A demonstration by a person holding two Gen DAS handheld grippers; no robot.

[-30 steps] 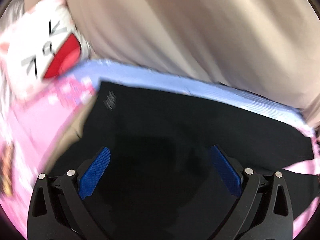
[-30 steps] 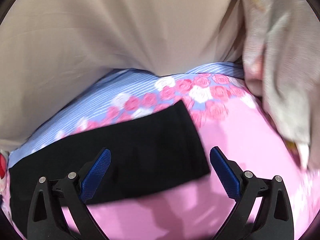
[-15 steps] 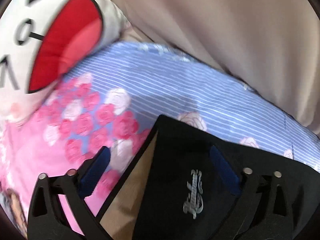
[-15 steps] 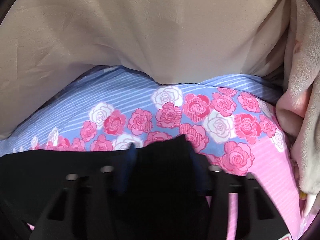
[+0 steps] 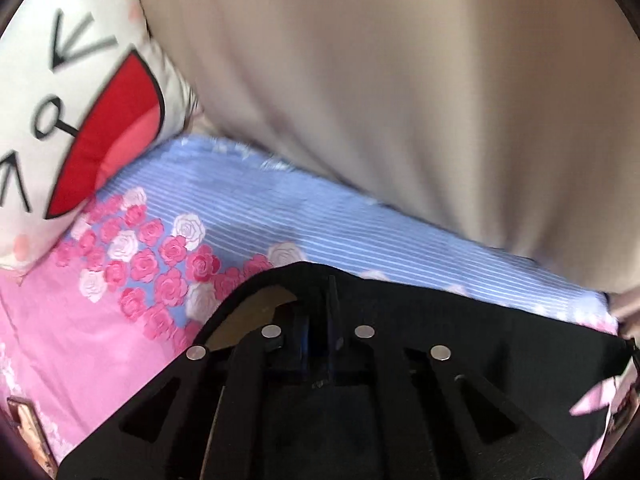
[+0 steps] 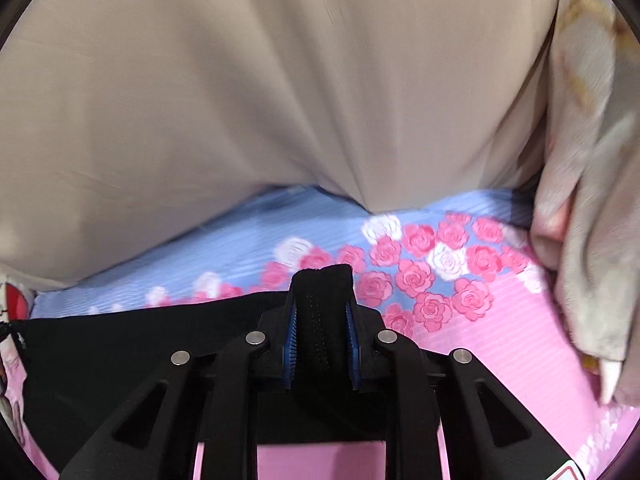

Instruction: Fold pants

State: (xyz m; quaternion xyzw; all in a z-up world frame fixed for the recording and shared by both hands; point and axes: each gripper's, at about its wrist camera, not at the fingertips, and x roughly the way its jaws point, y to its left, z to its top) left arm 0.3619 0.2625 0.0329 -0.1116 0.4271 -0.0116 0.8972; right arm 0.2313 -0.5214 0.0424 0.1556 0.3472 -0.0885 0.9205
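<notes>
The right gripper (image 6: 321, 312) is clenched on a bunched corner of the black pants (image 6: 140, 344), which poke out past its blue pads (image 6: 291, 340). The left gripper (image 5: 316, 320) also pinches the pants (image 5: 460, 320), though its pads are mostly buried in dark cloth. The pants lie on the rose-printed sheet (image 5: 248, 208), nearer than the beige curtain (image 5: 380, 80), right of the cartoon pillow (image 5: 60, 100).

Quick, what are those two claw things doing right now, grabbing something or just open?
Left gripper: closed, pinching an edge of the black pants.
Right gripper: closed, clamping a bunched fold of the same pants.
</notes>
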